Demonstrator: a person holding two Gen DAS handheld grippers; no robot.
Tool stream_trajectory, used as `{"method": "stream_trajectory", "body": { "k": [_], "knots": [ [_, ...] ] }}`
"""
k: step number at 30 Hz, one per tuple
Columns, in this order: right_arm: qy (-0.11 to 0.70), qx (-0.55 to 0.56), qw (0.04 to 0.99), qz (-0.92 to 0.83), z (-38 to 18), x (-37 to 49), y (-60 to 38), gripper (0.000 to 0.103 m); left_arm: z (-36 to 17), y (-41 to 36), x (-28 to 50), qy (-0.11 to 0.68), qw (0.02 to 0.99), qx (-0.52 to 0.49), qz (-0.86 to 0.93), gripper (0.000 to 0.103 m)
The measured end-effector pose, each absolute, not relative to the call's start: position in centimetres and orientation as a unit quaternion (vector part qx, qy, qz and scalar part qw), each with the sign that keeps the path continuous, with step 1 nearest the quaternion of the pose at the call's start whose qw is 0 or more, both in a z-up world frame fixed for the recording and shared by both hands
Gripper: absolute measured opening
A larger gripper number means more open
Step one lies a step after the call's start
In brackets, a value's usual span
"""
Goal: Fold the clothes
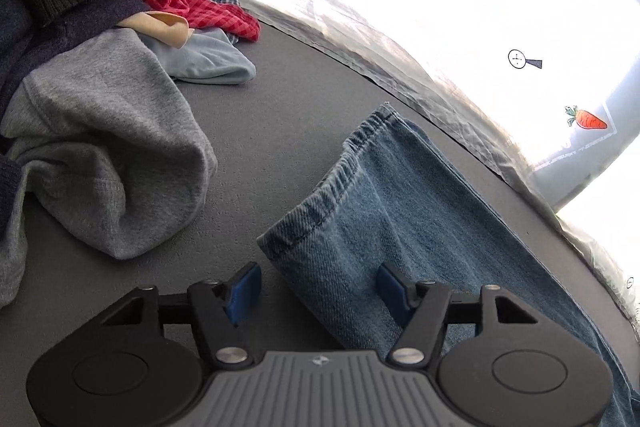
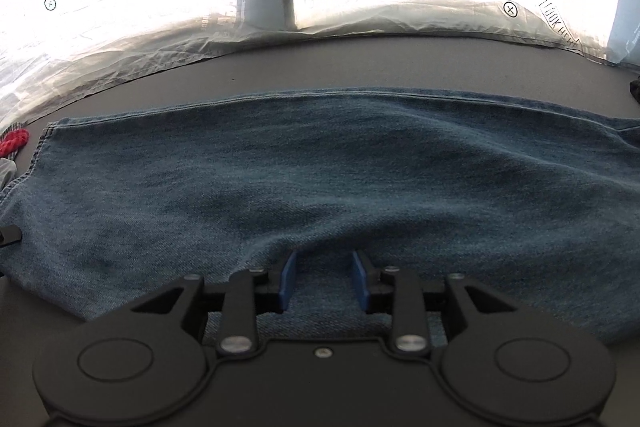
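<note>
On the grey table [image 2: 360,67], blue jeans [image 2: 320,167] lie spread flat.
Left gripper [image 1: 318,287] straddles the hem, right gripper [image 2: 324,279] the near edge; neither visibly pinches. Only the left view shows the clothes pile [image 1: 100,107]; bare tabletop separates them.

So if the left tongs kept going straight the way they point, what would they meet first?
Most likely the jeans: the hem end lies right between and ahead of the left tongs, which point down at the grey tabletop. Depth is unclear, so the bare table beside the hem could come first.
</note>
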State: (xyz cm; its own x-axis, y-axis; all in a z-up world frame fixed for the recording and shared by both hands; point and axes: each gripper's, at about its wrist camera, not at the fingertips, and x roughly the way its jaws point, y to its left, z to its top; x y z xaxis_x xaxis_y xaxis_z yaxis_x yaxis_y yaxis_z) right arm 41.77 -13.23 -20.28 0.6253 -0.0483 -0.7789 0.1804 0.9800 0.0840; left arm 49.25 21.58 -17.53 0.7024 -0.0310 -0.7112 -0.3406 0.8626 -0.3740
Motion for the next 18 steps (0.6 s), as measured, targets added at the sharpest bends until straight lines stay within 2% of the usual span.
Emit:
{"method": "stream_trajectory", "body": {
  "k": [1, 2, 3, 12, 15, 18],
  "knots": [
    [0.428, 0.078, 0.898, -0.063, -20.2, 41.7, -13.3, 0.033, -17.2, 21.3, 49.3, 0.369, 0.893, -0.241, 0.088, 0.037],
    [0.429, 0.08, 0.898, -0.062, -20.2, 41.7, -13.4, 0.033, -16.8, 20.9, 49.4, 0.36, 0.899, -0.232, 0.089, 0.026],
    [0.429, 0.086, 0.897, -0.061, -20.2, 41.8, -13.5, 0.033, -16.2, 20.4, 49.6, 0.351, 0.907, -0.218, 0.082, 0.025],
    [0.429, 0.116, 0.895, -0.046, -20.3, 41.7, -14.3, 0.039, -11.7, 11.0, 50.2, 0.303, 0.947, -0.097, -0.046, 0.025],
    [0.428, 0.169, 0.887, -0.043, -20.3, 41.6, -15.7, 0.039, -13.2, 6.8, 50.5, 0.33, 0.934, -0.064, -0.118, 0.026],
    [0.425, 0.246, 0.87, -0.038, -20.5, 41.1, -17.6, 0.039, -16.3, 4.3, 51.3, 0.393, 0.905, -0.044, -0.156, 0.03]
  ]
}}
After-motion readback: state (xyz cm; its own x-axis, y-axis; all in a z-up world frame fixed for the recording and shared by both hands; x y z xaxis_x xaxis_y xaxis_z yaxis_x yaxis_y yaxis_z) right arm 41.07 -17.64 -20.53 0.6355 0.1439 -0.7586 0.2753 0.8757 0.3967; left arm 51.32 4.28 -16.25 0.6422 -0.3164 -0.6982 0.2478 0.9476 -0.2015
